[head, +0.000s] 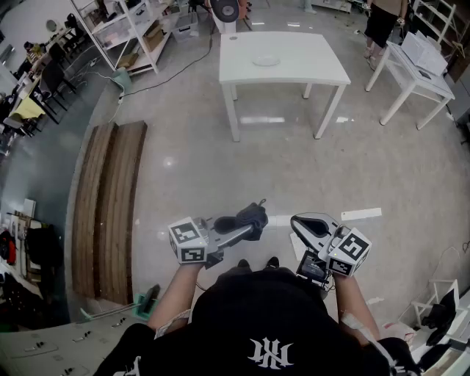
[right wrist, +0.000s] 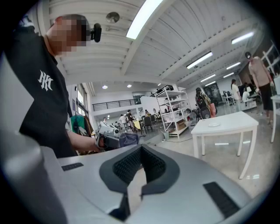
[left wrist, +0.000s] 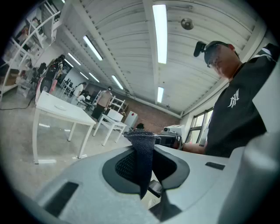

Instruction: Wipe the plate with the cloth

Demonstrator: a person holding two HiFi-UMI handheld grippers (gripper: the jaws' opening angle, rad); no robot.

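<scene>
I stand on the floor, some way from the white table (head: 294, 62) that carries the plate (head: 266, 61). The left gripper (head: 252, 225) is held at waist height, shut on a dark blue cloth (head: 247, 217). In the left gripper view the cloth (left wrist: 141, 159) hangs folded between the pads and sticks up past the tips. My right gripper (head: 299, 222) is beside it, shut with nothing in it. In the right gripper view its pads (right wrist: 131, 164) meet at the tips, and the plate (right wrist: 214, 124) lies on the distant table (right wrist: 227, 124).
Long wooden planks (head: 109, 209) lie on the floor at the left. A second white table (head: 415, 73) with papers stands at the far right, with a person (head: 383, 22) next to it. Shelving (head: 125, 29) lines the far left. A paper strip (head: 360, 214) lies on the floor.
</scene>
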